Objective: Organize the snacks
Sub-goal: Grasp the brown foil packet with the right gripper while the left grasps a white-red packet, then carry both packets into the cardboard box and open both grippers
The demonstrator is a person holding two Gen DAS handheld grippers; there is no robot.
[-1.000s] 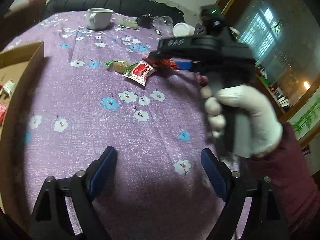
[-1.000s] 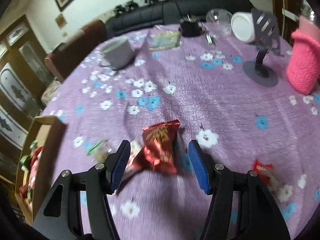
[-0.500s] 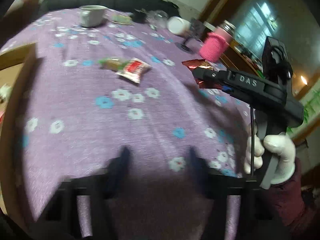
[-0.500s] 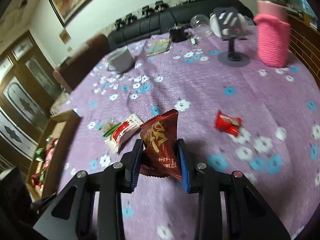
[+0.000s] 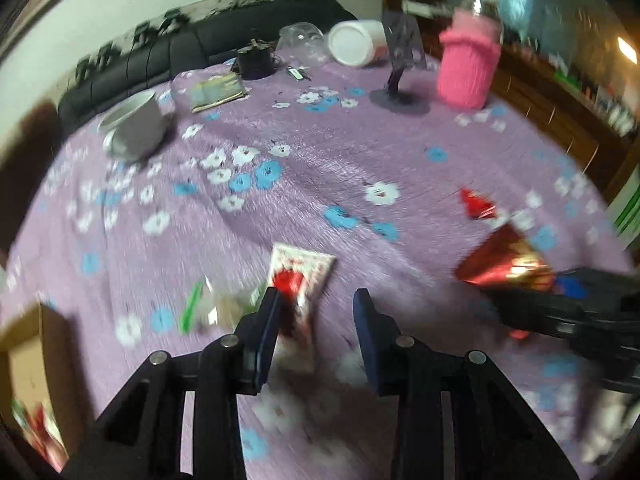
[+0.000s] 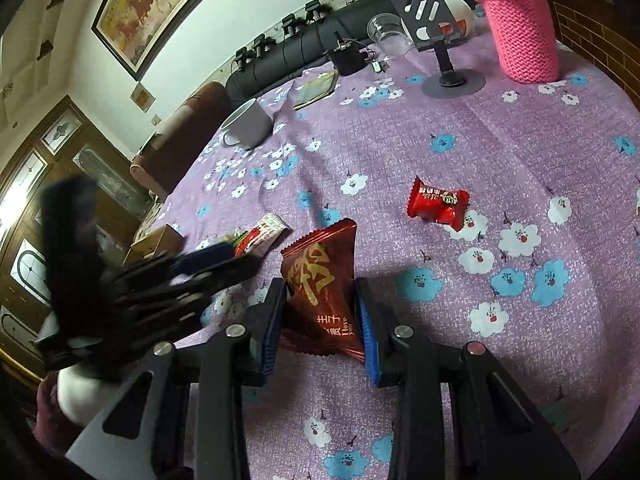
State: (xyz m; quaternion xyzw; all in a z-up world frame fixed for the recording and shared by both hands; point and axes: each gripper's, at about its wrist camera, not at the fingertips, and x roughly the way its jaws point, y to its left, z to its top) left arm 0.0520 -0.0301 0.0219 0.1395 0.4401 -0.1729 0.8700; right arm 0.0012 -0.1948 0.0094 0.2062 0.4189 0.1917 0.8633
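Note:
My right gripper (image 6: 320, 312) is shut on a dark red snack packet (image 6: 320, 292) and holds it above the purple flowered tablecloth (image 6: 400, 140); the packet also shows in the left wrist view (image 5: 504, 260). My left gripper (image 5: 316, 312) is open and empty, just over a white and red snack packet (image 5: 300, 276) with a green-edged clear packet (image 5: 208, 308) beside it. The left gripper shows blurred at the left of the right wrist view (image 6: 200, 268). A small red candy packet (image 6: 438, 204) lies on the cloth.
A cardboard box (image 5: 24, 360) with snacks stands at the table's left edge. At the back are a grey mug (image 6: 248, 124), a booklet (image 6: 316, 90), a phone stand (image 6: 440, 40), a pink knitted bottle cover (image 6: 520, 28) and a clear cup (image 6: 386, 34).
My left gripper has swung toward the white and red packet and now hovers over it. My right gripper closed on the dark red packet and lifted it.

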